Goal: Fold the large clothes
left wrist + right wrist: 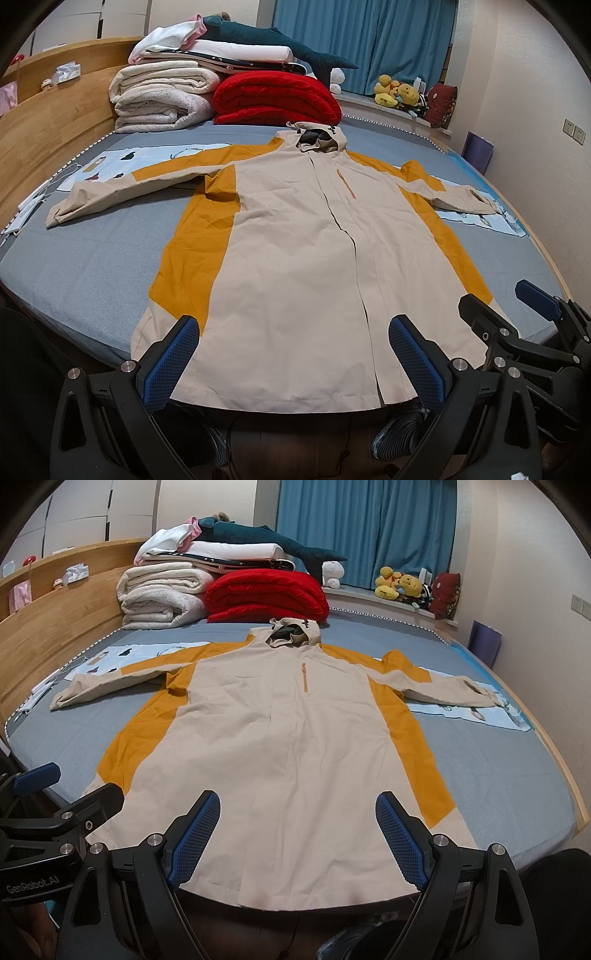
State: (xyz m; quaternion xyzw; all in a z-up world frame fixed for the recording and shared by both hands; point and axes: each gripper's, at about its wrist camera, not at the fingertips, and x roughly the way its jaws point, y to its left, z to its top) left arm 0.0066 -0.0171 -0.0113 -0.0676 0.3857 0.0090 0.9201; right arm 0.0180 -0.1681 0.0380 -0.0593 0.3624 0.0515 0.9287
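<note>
A cream and mustard hooded jacket [295, 240] lies flat, front up, on the grey bed [92, 258], sleeves spread to both sides, hood toward the far end, hem at the near edge. It also shows in the right wrist view [288, 731]. My left gripper [295, 343] is open and empty above the hem. My right gripper [297, 819] is open and empty above the hem too. The right gripper appears at the right edge of the left wrist view [517, 314]; the left gripper shows at the left edge of the right wrist view [62, 794].
Folded white blankets [162, 96] and a red blanket [277, 99] are stacked at the far end of the bed, with a blue plush shark [280, 44] on top. A wooden headboard [48, 122] runs along the left. Plush toys [399, 92] sit on the windowsill.
</note>
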